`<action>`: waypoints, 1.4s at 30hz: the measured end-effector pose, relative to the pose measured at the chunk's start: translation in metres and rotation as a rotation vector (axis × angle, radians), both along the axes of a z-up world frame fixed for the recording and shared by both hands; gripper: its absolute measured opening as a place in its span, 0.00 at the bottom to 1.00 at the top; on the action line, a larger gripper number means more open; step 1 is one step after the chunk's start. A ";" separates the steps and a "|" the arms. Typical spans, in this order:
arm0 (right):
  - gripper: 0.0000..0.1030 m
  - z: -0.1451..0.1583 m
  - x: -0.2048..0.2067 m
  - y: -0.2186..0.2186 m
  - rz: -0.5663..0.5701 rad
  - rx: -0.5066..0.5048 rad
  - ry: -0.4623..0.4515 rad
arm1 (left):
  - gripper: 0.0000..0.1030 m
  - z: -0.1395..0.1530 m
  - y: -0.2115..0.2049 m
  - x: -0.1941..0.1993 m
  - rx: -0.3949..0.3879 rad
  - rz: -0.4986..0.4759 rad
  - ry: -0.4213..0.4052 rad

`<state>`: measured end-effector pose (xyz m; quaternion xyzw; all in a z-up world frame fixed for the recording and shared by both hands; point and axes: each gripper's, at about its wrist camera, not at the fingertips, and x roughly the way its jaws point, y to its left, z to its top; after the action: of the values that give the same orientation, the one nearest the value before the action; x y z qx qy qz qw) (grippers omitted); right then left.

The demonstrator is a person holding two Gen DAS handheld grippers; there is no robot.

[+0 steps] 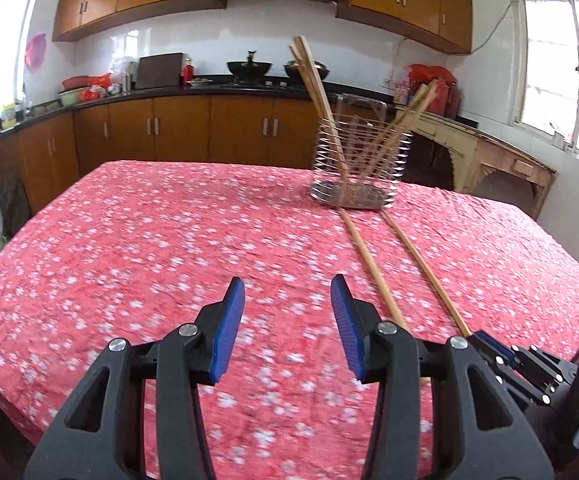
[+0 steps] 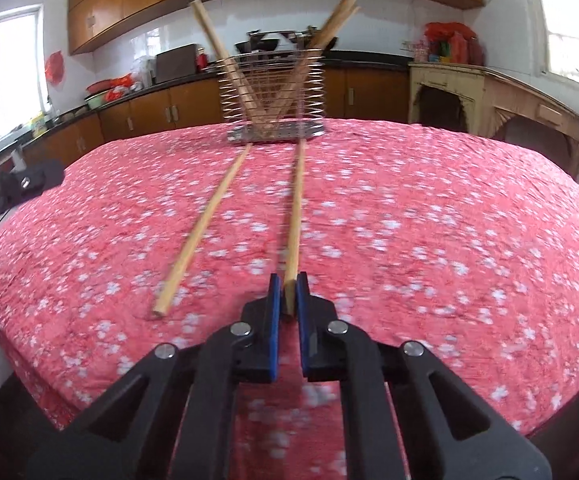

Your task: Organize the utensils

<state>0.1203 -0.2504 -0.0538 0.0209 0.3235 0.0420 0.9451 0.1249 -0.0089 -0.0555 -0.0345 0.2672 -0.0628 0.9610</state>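
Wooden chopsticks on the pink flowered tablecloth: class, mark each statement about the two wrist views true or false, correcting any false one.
1. The right tongs are shut on a wooden chopstick. True.
2. The left tongs grip the other loose chopstick. False: they are open and empty.
3. The wire chopstick basket is empty. False: chopsticks lean inside it.
4. Two chopsticks lie on the pink flowered tablecloth. True.
5. The wire basket lies on its side. False: it stands upright.

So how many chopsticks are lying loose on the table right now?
2. One lies free on the tablecloth, the left chopstick; the right chopstick has its near end pinched in the right claw. Others stand in the wire holder.
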 end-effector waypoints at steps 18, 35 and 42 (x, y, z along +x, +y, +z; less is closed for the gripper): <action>0.07 -0.003 -0.001 -0.074 -0.214 0.027 -0.007 | 0.44 -0.033 -0.072 -0.013 -0.028 -0.193 0.098; 0.07 -0.003 -0.005 -0.060 -0.191 0.038 -0.016 | 0.07 -0.051 -0.043 -0.012 -0.015 -0.089 0.154; 0.08 -0.002 -0.003 -0.055 -0.189 0.042 -0.020 | 0.07 -0.051 0.007 -0.017 0.024 0.009 0.149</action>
<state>0.1169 -0.3050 -0.0554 0.0707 0.3097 -0.0404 0.9473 0.1076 -0.0018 -0.1061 -0.0288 0.3386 -0.0526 0.9390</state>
